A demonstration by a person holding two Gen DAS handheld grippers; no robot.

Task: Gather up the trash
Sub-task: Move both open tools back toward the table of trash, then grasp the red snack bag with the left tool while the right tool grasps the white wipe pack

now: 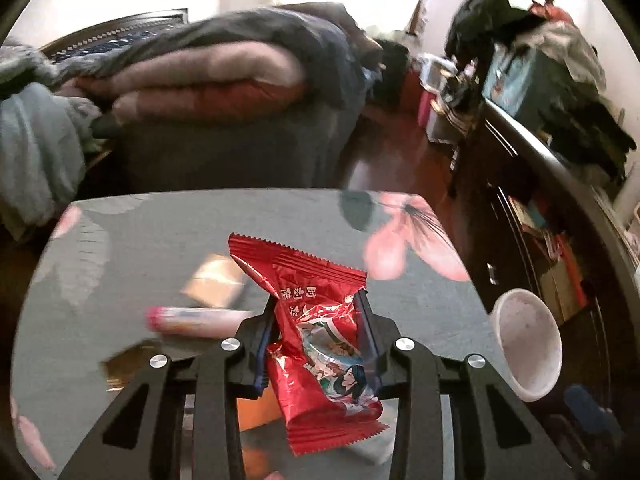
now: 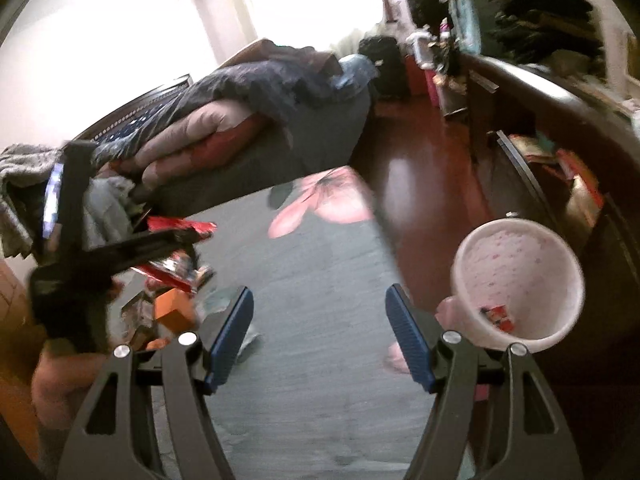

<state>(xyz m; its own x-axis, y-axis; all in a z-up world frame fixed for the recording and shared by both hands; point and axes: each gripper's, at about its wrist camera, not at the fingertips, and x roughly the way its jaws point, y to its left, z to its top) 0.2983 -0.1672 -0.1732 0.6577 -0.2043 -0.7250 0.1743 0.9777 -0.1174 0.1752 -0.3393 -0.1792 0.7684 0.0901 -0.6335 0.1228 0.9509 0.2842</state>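
Observation:
A crumpled red snack wrapper (image 1: pixel 320 336) hangs between the blue pads of my left gripper (image 1: pixel 316 298), which is shut on its middle above the grey flowered tabletop (image 1: pixel 160 240). In the right wrist view the left gripper (image 2: pixel 188 240) shows from the side with the red wrapper (image 2: pixel 180 225) in it. My right gripper (image 2: pixel 320 291) stands open over the table with nothing between its fingers. A white bin (image 2: pixel 516 280) sits just off the table's right edge, with a small red scrap (image 2: pixel 498 315) inside. The bin (image 1: pixel 528 340) also shows in the left wrist view.
More litter lies on the table: a pink tube-shaped wrapper (image 1: pixel 196 320), a tan packet (image 1: pixel 214 284) and an orange box (image 2: pixel 172 314). A bed with folded quilts (image 1: pixel 208 80) stands behind. A dark cabinet (image 1: pixel 540 200) lines the right side across a red-brown floor (image 1: pixel 400 160).

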